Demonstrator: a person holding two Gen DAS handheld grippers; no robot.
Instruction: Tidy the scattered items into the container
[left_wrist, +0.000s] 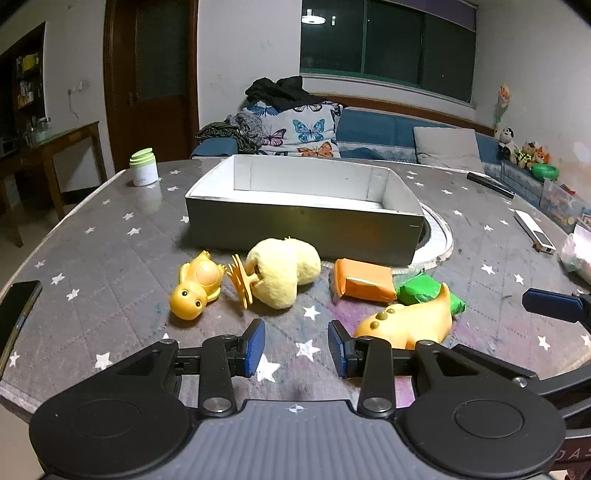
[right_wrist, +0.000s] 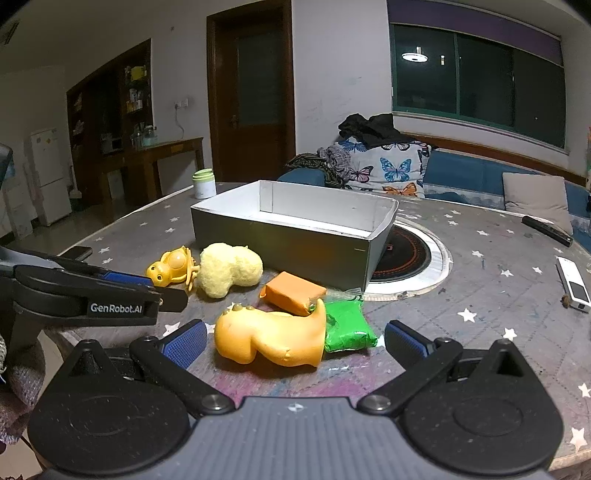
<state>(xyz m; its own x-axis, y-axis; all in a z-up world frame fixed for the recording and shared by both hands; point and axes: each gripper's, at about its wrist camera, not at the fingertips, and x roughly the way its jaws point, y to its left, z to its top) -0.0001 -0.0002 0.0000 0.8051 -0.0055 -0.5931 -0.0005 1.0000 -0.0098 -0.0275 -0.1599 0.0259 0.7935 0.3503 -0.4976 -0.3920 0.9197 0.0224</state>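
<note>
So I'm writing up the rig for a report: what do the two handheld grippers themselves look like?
Both match: the left gripper and right gripper have black linkage arms with silver pivot screws, round black discs either side of a ribbed grey centre plate with a small crosshair mark, and blue textured pads on the fingers. White GenRobot.AI lettering marks the left one's side. No cables or sleeves show.

Open grey cardboard box with white interior (left_wrist: 303, 225) sits mid-table, nothing visible inside. In front of it, left to right: glossy yellow plastic frog toy (left_wrist: 195, 286) lying tilted; fuzzy pale-yellow plush duck (left_wrist: 282, 271) on its side, orange feet toward the frog; orange wrapped block (left_wrist: 364, 280); green wrapped block (left_wrist: 428, 291); smooth yellow-orange rubber dinosaur (right_wrist: 269, 338) on its side, touching both blocks.
</note>
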